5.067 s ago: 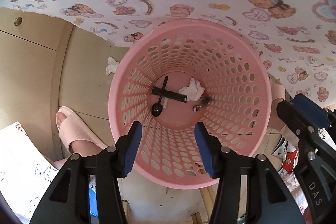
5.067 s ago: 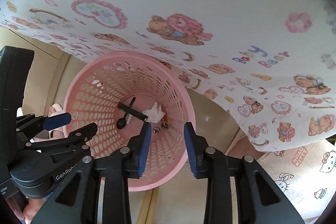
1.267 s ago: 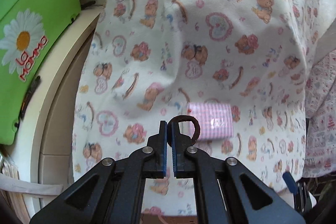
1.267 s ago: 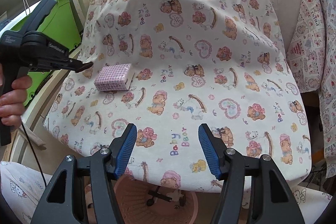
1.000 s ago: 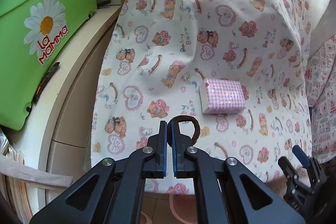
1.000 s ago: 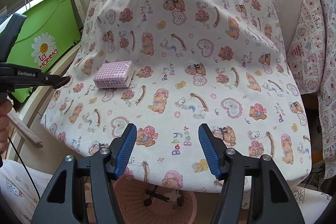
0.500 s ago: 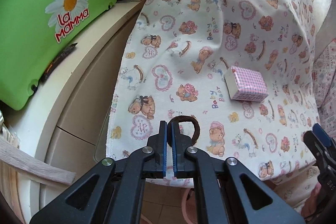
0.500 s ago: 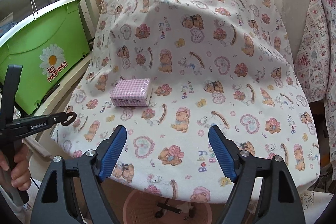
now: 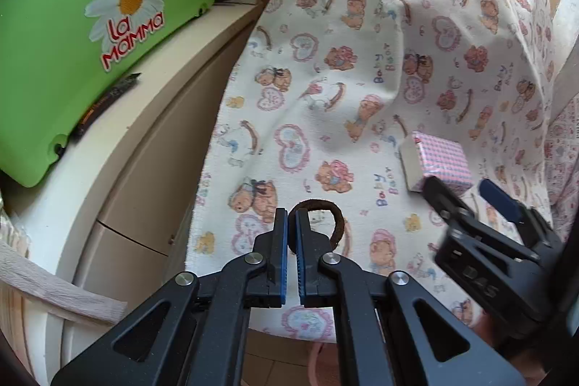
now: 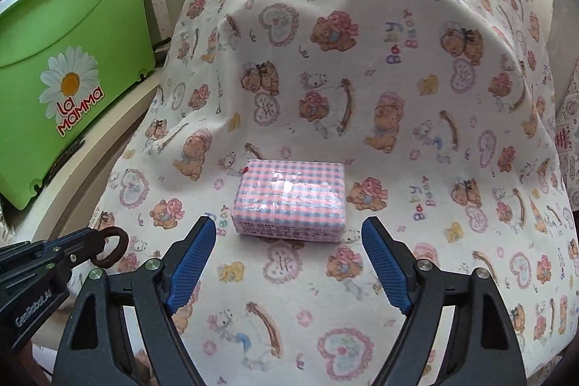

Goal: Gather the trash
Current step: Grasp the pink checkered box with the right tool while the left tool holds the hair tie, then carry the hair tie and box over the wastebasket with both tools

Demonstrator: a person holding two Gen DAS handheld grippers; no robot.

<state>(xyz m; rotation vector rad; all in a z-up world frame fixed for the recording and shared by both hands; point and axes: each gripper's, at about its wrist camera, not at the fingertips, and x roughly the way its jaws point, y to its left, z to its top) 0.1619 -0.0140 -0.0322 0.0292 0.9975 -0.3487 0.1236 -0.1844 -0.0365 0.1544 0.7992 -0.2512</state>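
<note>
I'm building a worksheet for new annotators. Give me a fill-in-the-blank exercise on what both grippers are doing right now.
1. The left gripper is shut on a brown ____.
2. The right gripper is ____, its fingers either side of the pink checked packet.
3. The packet lies on the ____-print cloth.
4. The tub at the left is ____ in colour.

Missing words: hair tie; open; bear; green

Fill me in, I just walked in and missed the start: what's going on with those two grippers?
A person is collecting trash with two handheld grippers. The left gripper is shut on a dark hair tie, held above the edge of the bear-print cloth. The right gripper is open and lined up on the pink checkered tissue pack, which lies on the cloth, not yet gripped.
</note>
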